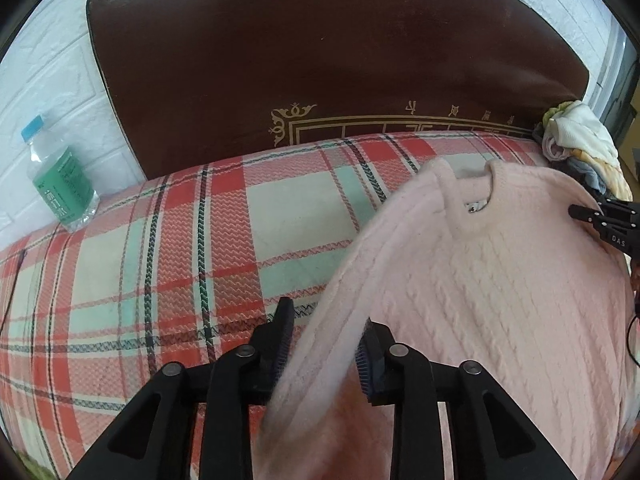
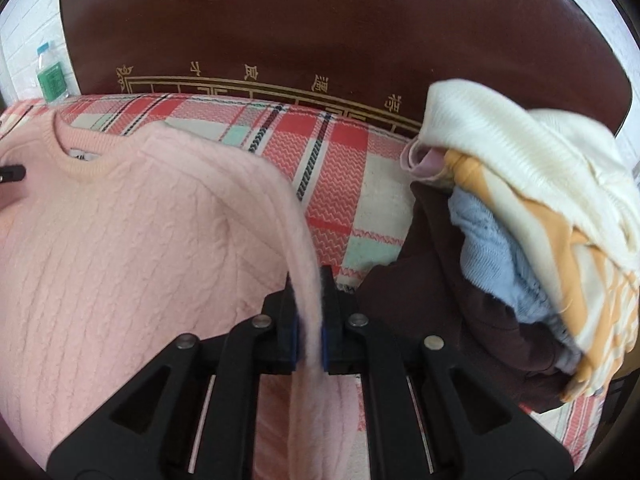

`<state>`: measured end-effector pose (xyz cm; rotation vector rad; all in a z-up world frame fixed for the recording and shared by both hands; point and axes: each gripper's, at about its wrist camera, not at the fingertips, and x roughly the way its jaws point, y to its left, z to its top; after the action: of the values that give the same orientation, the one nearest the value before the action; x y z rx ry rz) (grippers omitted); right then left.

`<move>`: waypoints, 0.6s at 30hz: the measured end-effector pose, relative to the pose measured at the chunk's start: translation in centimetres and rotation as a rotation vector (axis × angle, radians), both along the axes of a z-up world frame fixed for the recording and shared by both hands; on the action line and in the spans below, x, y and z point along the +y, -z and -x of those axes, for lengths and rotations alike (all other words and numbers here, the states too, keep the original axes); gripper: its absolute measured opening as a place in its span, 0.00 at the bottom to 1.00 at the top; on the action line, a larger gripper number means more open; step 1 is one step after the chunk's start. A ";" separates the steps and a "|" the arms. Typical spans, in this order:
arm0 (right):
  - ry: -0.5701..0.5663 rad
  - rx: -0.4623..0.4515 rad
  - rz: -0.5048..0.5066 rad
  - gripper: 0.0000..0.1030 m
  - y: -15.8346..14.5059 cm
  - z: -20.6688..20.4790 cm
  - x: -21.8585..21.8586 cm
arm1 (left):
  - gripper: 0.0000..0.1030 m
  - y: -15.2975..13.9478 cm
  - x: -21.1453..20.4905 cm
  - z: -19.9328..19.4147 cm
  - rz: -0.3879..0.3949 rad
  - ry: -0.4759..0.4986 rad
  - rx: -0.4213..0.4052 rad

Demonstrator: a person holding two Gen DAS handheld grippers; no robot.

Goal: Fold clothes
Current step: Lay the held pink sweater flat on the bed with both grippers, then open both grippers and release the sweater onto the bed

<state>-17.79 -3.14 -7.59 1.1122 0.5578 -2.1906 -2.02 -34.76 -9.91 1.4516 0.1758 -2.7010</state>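
Note:
A pink cable-knit sweater (image 1: 500,280) lies front up on the plaid bed cover (image 1: 160,240), its collar toward the headboard. My left gripper (image 1: 324,344) holds the sweater's left sleeve between its pads, the sleeve lifted and blurred. My right gripper (image 2: 310,312) is shut on the right sleeve, which arcs up from the sweater body (image 2: 120,240). The right gripper's tip shows at the right edge of the left wrist view (image 1: 600,220). The left gripper's tip shows at the left edge of the right wrist view (image 2: 12,172).
A pile of mixed clothes (image 2: 520,220) in cream, orange, blue and dark brown sits on the bed right of the sweater. A dark brown headboard (image 1: 320,60) stands behind. A water bottle (image 1: 60,176) with a green label stands at the far left by the white wall.

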 end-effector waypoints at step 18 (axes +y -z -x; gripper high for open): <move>-0.006 0.045 0.147 0.12 -4.8 -3.8 3.5 | 0.57 0.0 -1.8 -10.9 0.005 0.121 -0.098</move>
<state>-14.02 0.36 -2.74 0.9850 0.4113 -2.2167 8.87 -36.60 -9.90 1.6401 0.0780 -2.7119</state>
